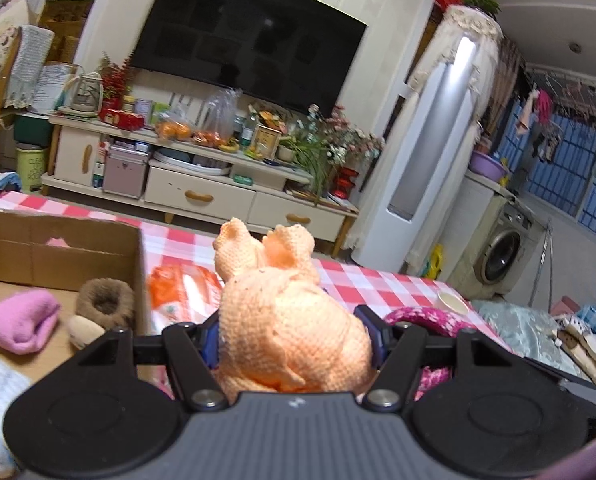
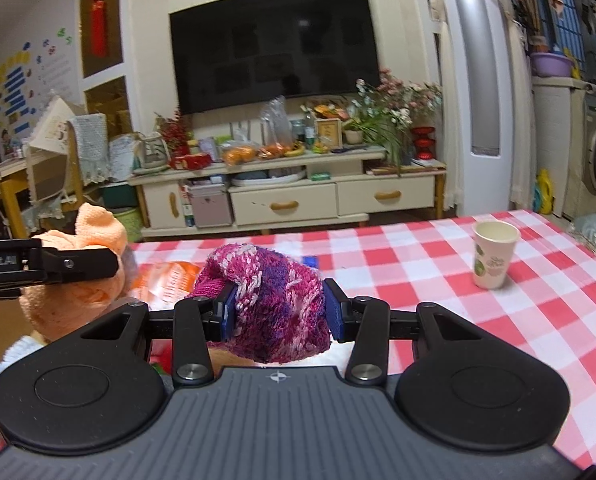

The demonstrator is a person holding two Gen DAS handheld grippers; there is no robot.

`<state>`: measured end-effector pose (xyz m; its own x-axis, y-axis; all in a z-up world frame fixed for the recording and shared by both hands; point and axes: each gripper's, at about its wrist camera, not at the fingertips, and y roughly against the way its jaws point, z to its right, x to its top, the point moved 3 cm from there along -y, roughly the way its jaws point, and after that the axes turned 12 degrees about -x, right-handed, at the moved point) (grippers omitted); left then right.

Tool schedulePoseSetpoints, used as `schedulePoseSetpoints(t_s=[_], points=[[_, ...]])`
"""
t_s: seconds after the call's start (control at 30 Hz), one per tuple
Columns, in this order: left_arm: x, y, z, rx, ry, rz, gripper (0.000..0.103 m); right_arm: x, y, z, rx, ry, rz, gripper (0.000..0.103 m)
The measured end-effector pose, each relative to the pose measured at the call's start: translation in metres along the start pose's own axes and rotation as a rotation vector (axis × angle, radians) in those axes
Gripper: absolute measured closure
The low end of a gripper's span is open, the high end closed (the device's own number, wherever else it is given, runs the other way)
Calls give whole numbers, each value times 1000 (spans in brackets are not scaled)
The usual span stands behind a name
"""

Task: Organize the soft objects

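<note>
Two soft pieces are lifted over the checked surface: left tongs pinch an orange knit, right tongs pinch a magenta knit. Loose folds could catch the cardboard box rim and slip free. Only the left view shows the box, lower left; only the right view shows the whole paper cup.

1. Two grippers: the left gripper clamps one orange knit piece; the right gripper clamps one magenta knit piece.
2. One cardboard box, left of the left gripper, holding three soft items: pink, brown, beige.
3. One paper cup, ahead and right of the right gripper.
</note>
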<state>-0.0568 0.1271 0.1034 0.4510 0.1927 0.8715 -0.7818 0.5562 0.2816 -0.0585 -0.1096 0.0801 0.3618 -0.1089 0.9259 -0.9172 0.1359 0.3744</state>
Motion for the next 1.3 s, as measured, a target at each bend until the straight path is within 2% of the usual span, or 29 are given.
schedulePoseSetpoints(t_s=[0.5,0.67,0.83,1.03,1.2,1.3], points=[[22,34,-51,67,105,76,38,26,19,-84,164,43,53,49],[26,42,-61,80,130,100,38,31,18,-107,194,57,56,49],[28,46,-65,78,150,115,38,27,15,-111,177,74,51,49],[28,48,-65,65,147,121,38,12,1,-99,120,74,-9,49],[30,50,-76,107,151,122,38,0,-5,-99,106,78,-45,49],[27,48,-85,161,167,99,38,-7,-8,-103,126,77,-72,47]])
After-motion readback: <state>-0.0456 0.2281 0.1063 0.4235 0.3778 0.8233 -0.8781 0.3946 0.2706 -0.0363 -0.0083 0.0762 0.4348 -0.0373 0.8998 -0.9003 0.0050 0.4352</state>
